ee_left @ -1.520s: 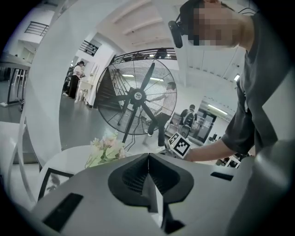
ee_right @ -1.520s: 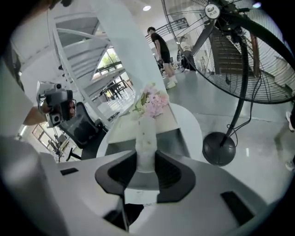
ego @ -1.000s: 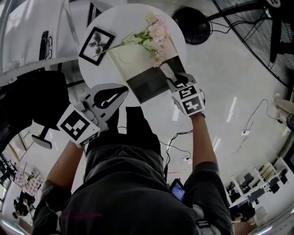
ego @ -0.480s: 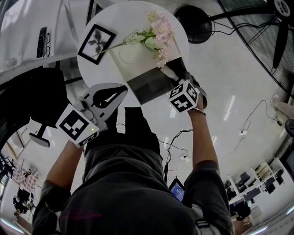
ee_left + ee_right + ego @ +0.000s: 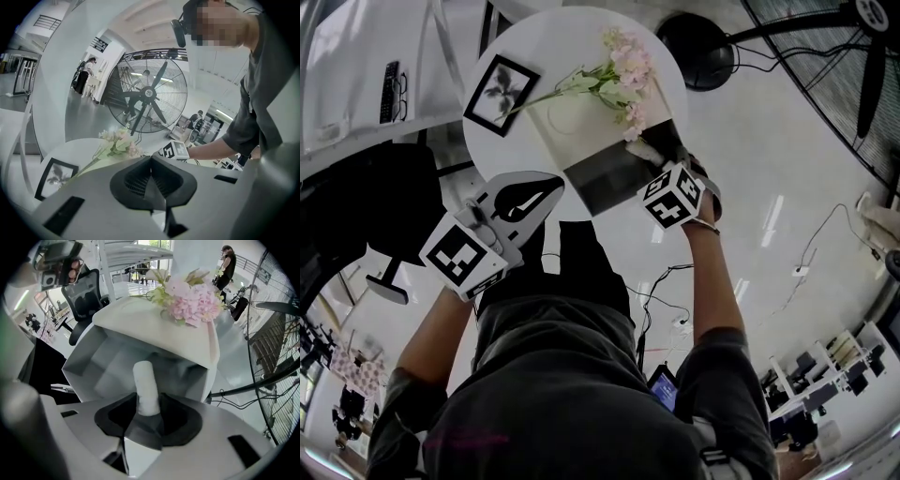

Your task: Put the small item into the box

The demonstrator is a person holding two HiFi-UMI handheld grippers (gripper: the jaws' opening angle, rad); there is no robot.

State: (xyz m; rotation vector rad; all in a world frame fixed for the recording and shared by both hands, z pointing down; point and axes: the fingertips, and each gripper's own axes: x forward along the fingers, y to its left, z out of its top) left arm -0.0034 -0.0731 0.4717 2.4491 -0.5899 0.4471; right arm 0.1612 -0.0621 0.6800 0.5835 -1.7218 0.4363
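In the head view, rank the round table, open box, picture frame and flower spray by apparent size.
1. round table
2. open box
3. picture frame and flower spray: too close to rank.

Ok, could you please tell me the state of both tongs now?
Left tongs: shut, empty.
Right tongs: opening, small white roll between them, at the open box.

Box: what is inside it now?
A white roll pokes in, between the right gripper's opening jaws. The box looks otherwise bare; its near floor is hidden by the gripper.
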